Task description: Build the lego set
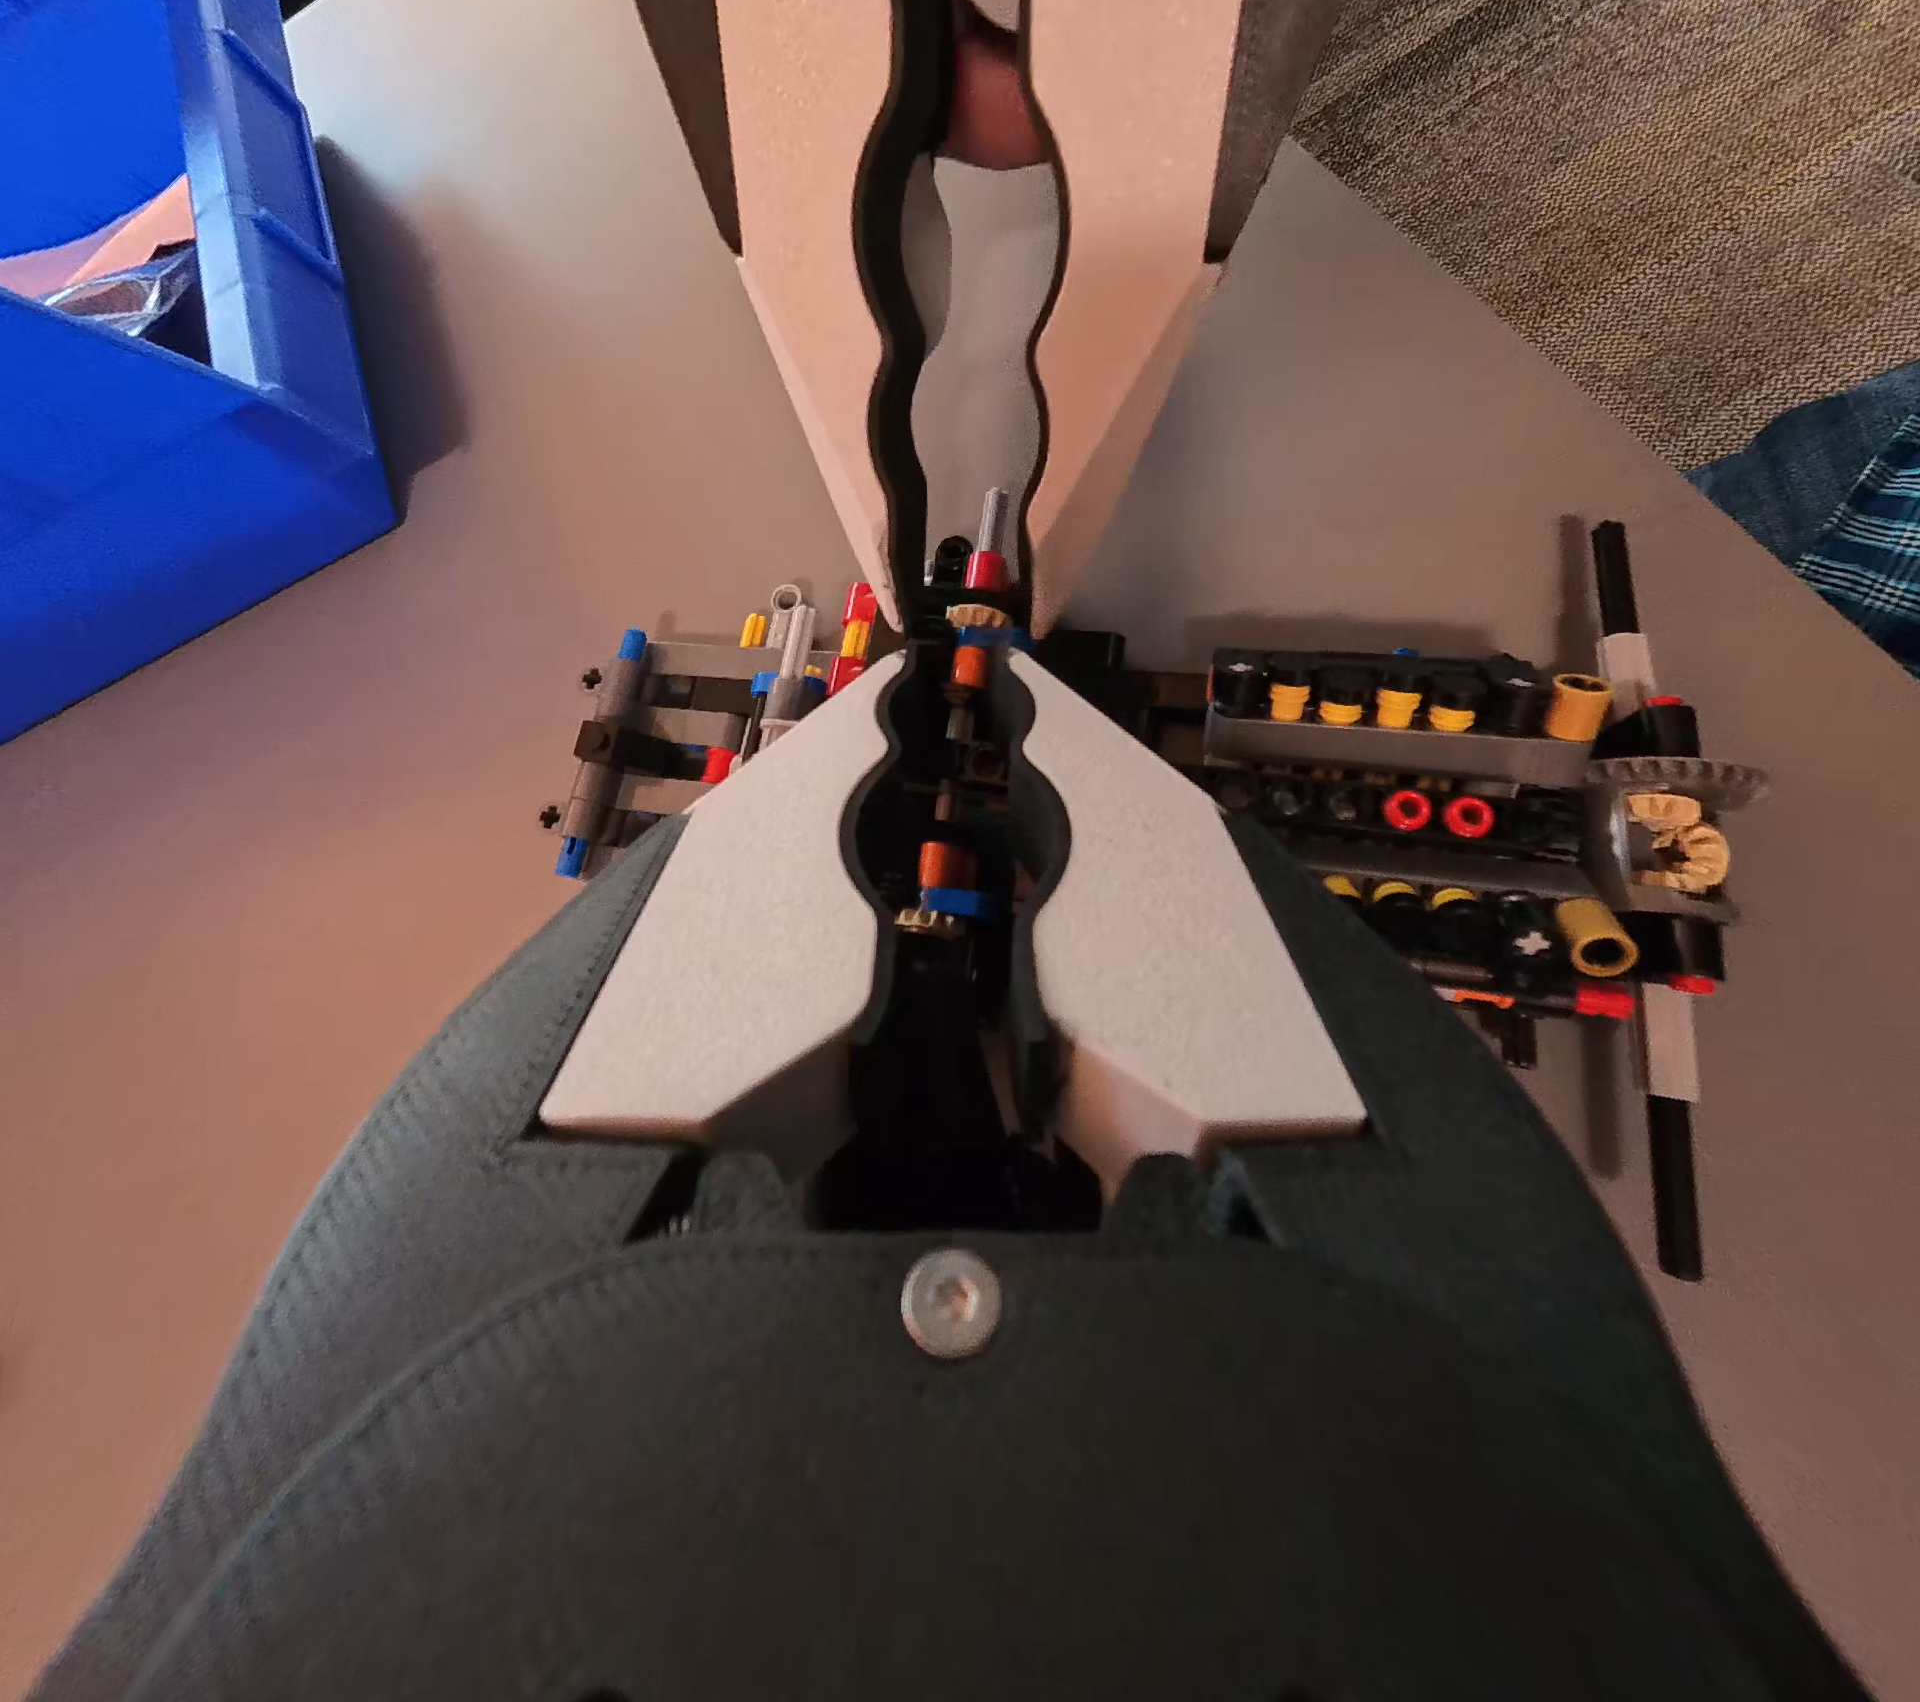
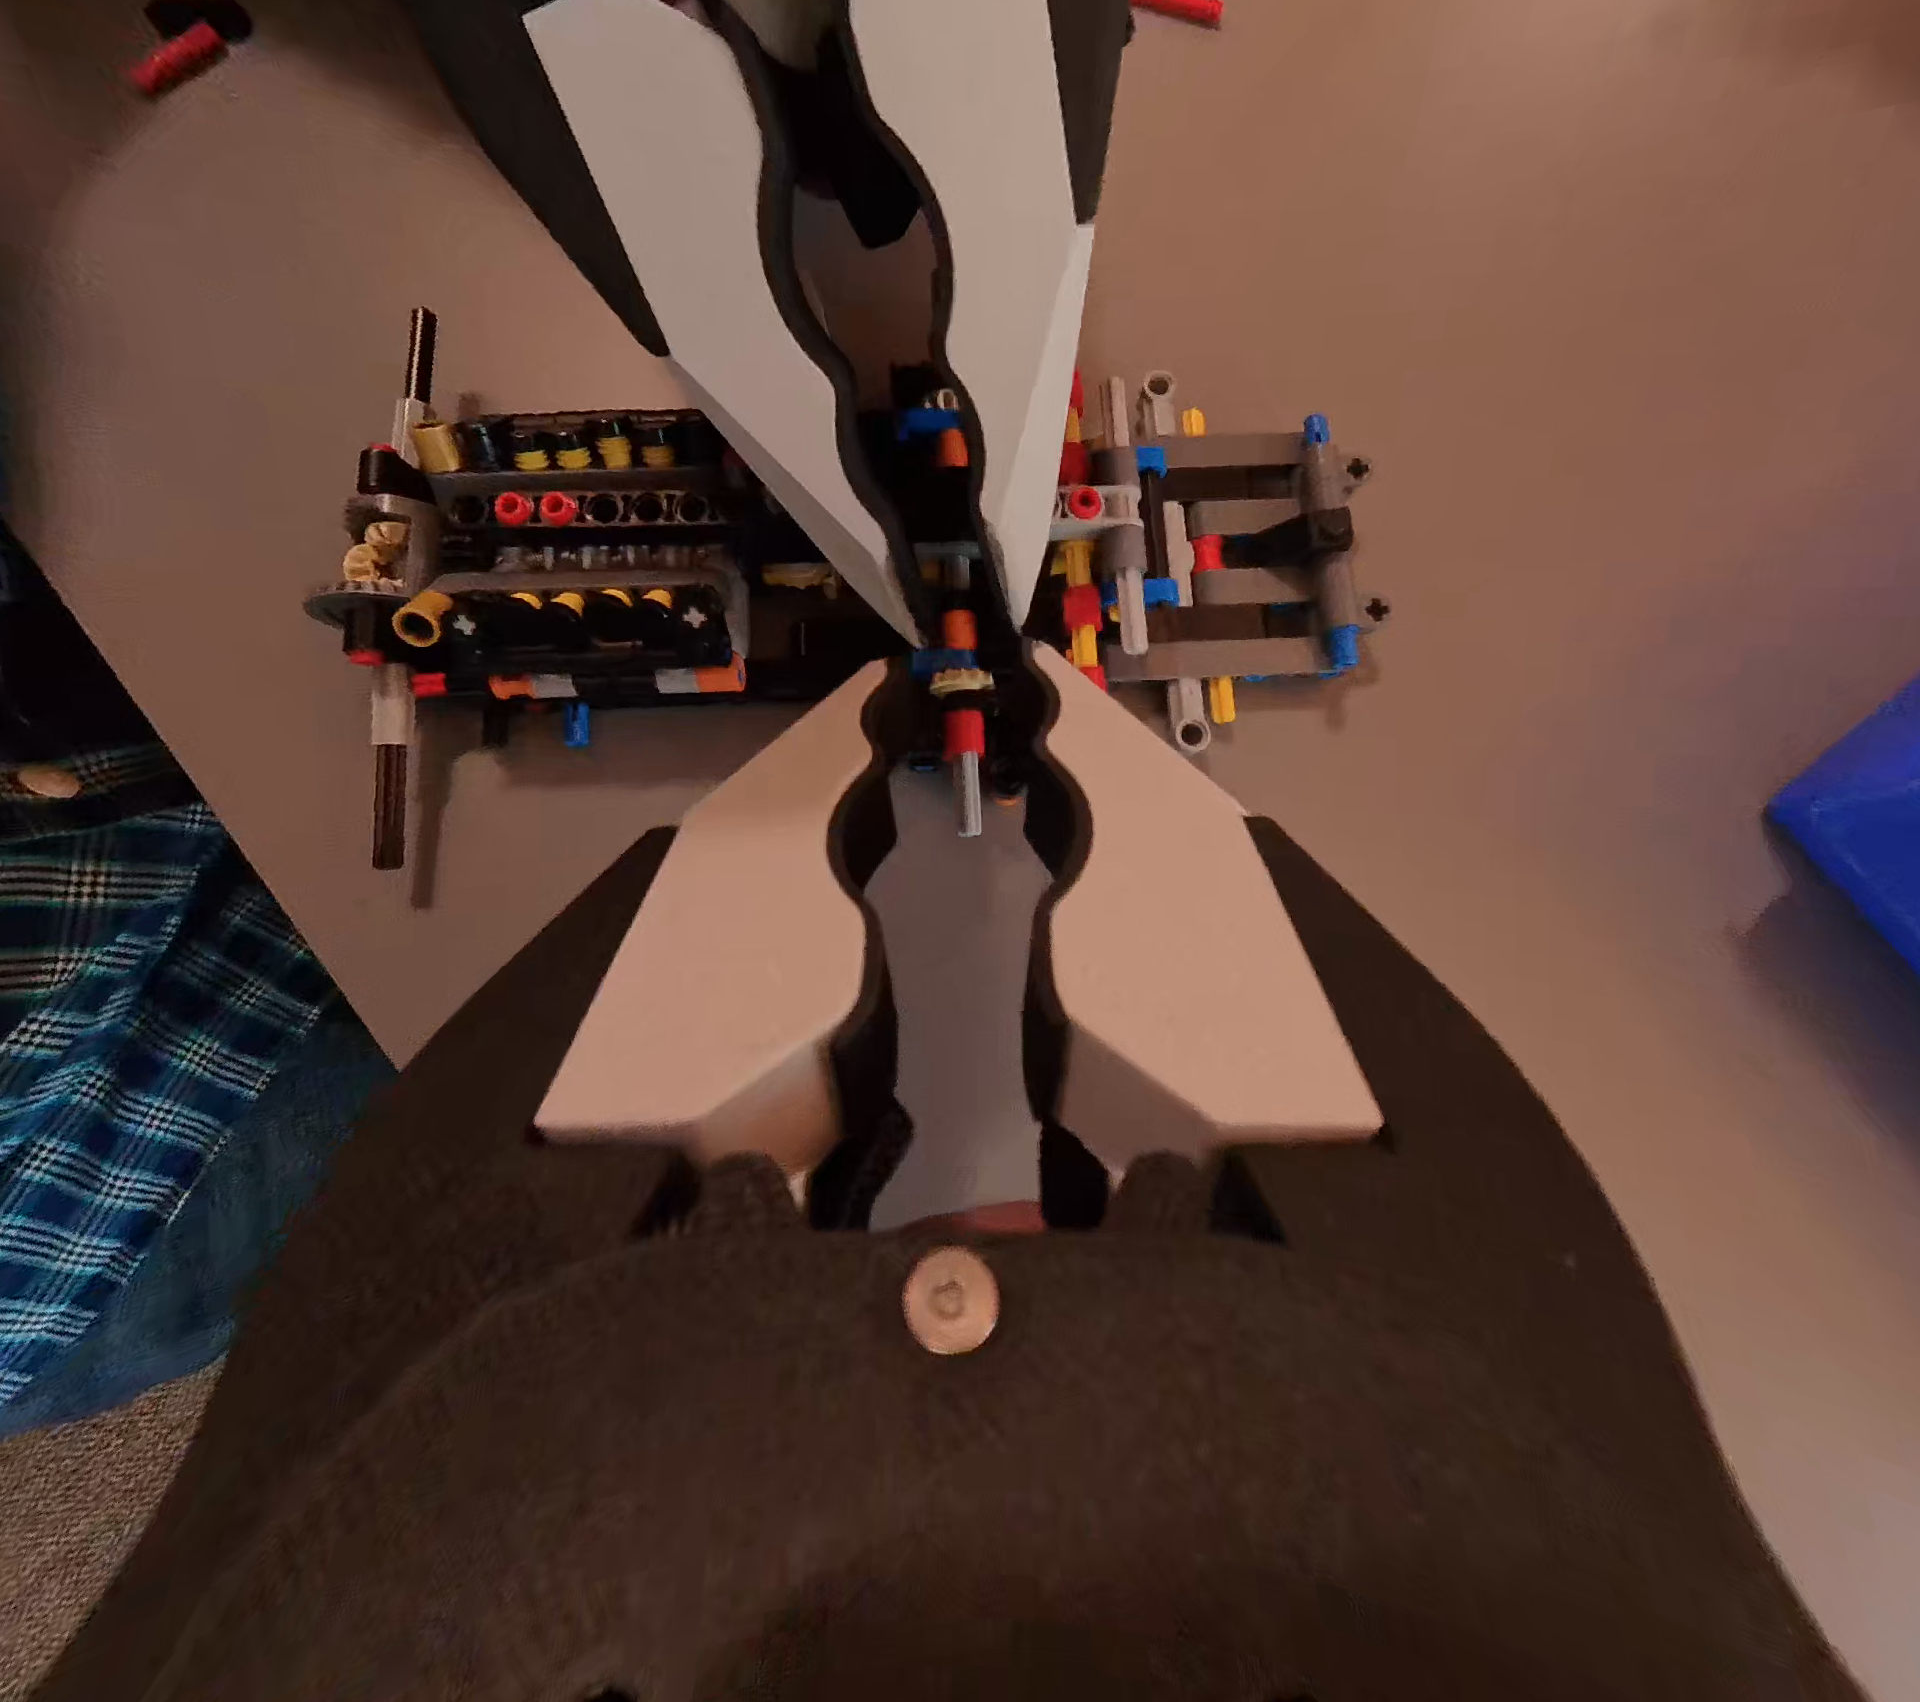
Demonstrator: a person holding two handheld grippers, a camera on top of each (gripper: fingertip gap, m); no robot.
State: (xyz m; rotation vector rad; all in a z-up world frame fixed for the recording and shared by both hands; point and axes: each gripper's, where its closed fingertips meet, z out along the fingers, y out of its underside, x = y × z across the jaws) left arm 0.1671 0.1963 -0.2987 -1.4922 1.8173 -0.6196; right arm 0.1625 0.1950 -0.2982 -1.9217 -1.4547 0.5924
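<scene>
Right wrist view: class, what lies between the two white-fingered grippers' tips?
The grey-and-black Lego model's middle shaft section, carrying orange, blue and red bushes.

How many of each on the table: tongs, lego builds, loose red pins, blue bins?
Left tongs and right tongs: 2
Lego build: 1
Loose red pins: 2
Blue bin: 1
Total: 6

My smooth grey tabletop [image 1: 436,873] carries a big blue plastic storage bin [image 1: 156,364] at its left side, crumpled clear wrapping inside it. Past the table's edge lies mottled grey carpet [image 1: 1621,125]. My blue plaid fabric sleeve [image 2: 135,1029] shows beside the table.
</scene>
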